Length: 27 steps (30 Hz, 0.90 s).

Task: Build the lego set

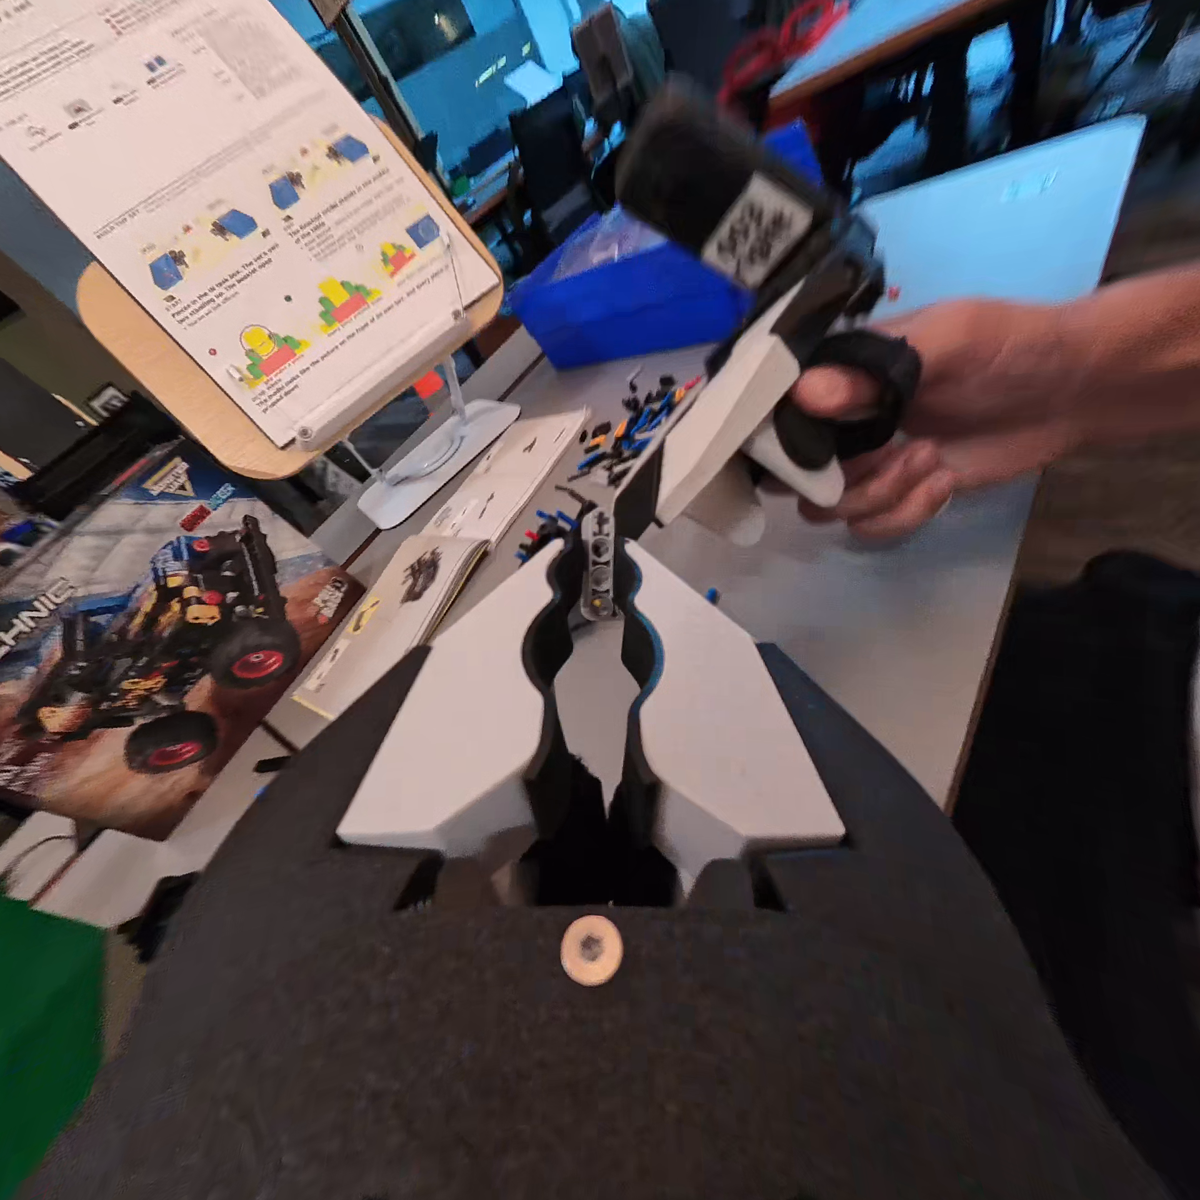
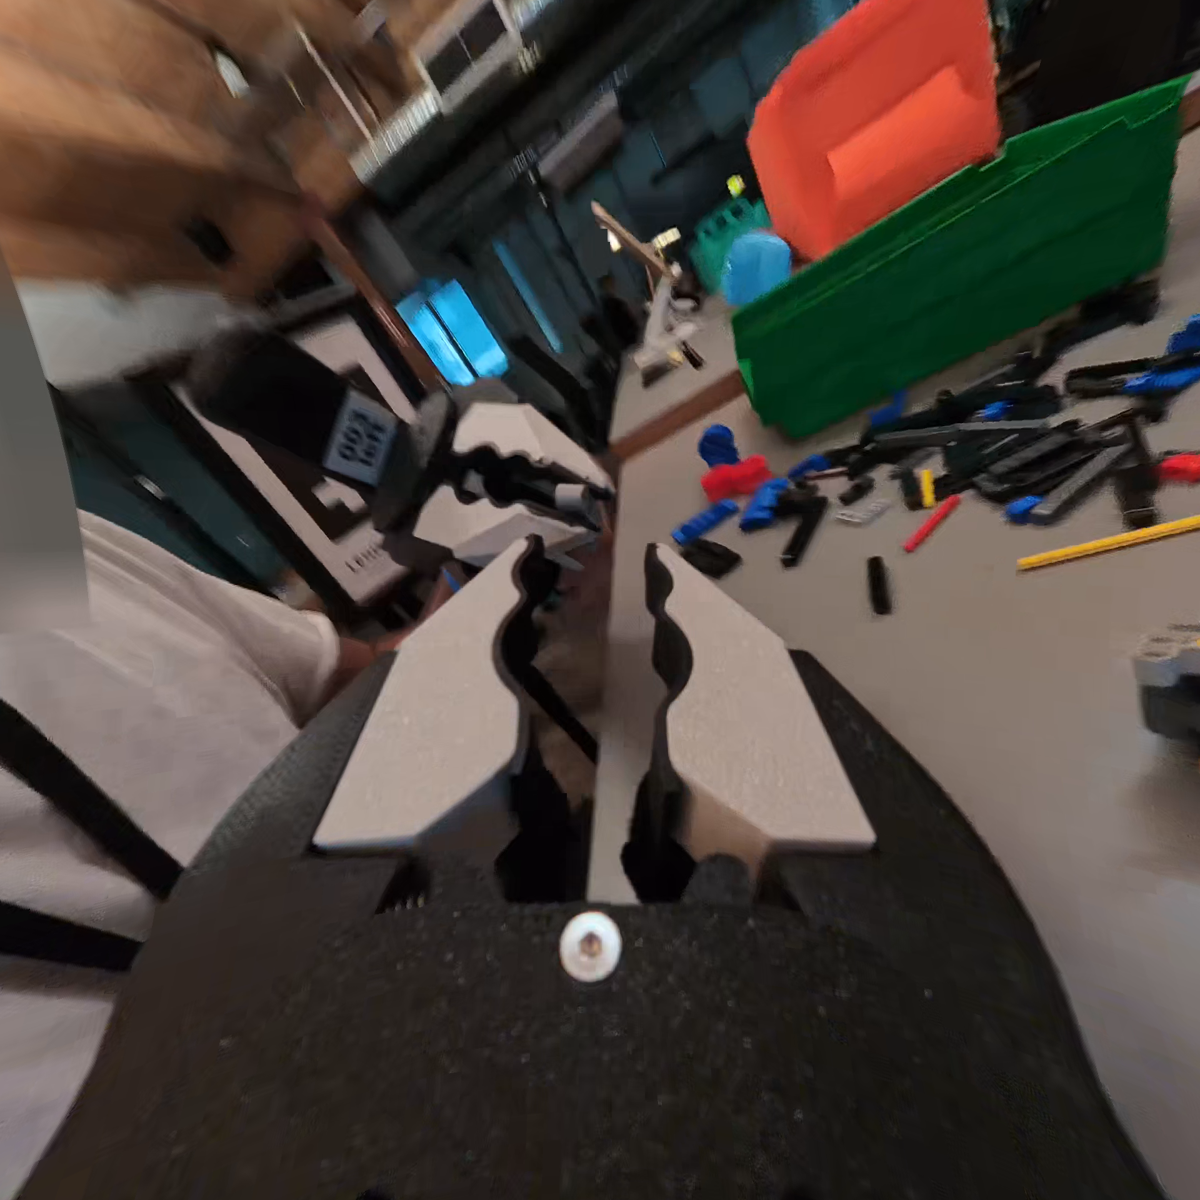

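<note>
My left gripper is shut on a grey Technic beam and holds it upright above the grey table. My right gripper, held by a hand, comes in from the upper right with its tip close to the beam's top end. In the right wrist view my right gripper is open and empty. The left gripper with the grey beam shows just beyond it, to the left. Loose Lego pieces lie scattered on the table, and they also show in the left wrist view.
An open instruction booklet, the set's box and an instruction board on a stand are on the left. A blue bin stands behind the pieces. A green bin, an orange bin, a yellow rod.
</note>
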Each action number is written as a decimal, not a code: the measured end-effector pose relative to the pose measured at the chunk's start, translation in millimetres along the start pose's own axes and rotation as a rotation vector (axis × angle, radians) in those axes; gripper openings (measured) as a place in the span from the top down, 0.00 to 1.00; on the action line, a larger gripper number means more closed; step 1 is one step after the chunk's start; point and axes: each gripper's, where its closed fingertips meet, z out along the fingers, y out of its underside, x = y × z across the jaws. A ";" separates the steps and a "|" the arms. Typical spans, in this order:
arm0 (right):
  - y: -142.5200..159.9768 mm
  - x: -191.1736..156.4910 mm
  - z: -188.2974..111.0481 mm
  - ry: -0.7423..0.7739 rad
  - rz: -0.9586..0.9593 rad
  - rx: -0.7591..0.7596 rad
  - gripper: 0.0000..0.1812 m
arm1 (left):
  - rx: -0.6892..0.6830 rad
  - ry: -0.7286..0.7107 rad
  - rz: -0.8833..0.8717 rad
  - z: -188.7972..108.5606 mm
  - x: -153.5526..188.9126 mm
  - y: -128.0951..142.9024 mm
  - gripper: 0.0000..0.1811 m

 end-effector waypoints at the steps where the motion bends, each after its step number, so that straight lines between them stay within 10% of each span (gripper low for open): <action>1: 3.4 -0.6 0.9 0.028 -0.062 -0.042 0.85 | -0.027 -0.010 0.037 3.5 2.1 4.8 0.96; 17: 4.7 2.1 -5.8 -0.099 0.168 0.035 0.96 | -0.059 -0.019 0.111 15.5 15.7 12.9 0.96; 27: -14.6 -3.6 -15.7 -0.385 0.573 0.239 0.97 | 0.062 0.034 -0.015 11.0 17.6 14.8 0.79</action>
